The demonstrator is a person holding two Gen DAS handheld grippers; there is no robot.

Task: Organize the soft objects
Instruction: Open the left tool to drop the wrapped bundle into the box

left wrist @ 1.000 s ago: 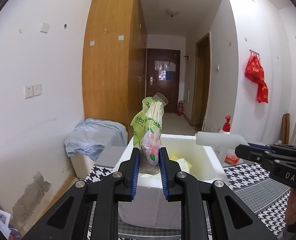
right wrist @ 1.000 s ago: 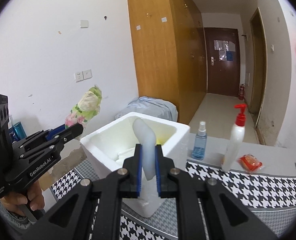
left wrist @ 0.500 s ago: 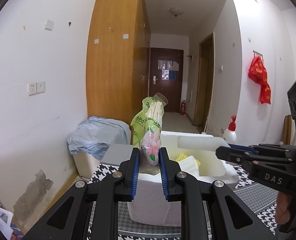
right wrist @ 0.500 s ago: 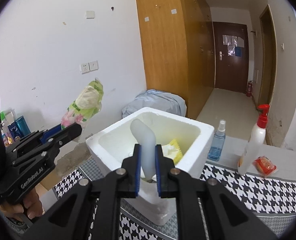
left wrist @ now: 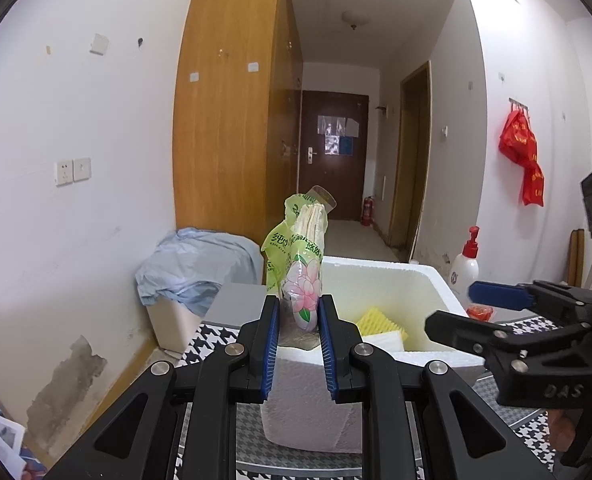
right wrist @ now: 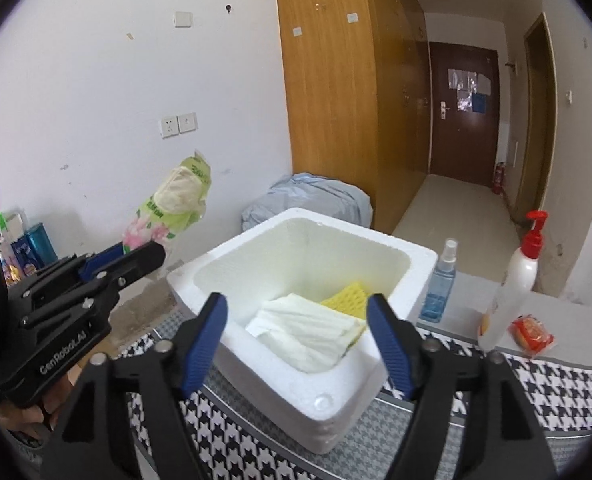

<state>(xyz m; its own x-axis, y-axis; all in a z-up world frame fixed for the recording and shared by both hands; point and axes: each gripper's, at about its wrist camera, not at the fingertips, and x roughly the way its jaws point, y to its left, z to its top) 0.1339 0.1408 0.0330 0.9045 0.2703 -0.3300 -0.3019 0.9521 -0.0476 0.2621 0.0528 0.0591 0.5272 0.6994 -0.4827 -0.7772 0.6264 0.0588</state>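
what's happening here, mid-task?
A person is packing soft items into the foam box with two handheld grippers. The right gripper has just been opening its jaws over the box; nothing is between them now, and a white foam sheet lies inside beside a yellow sponge. The left gripper is shut on a green tissue pack, held beside the box.

White cloth (right wrist: 310, 330) hides most of the yellow sponge (right wrist: 348, 298).
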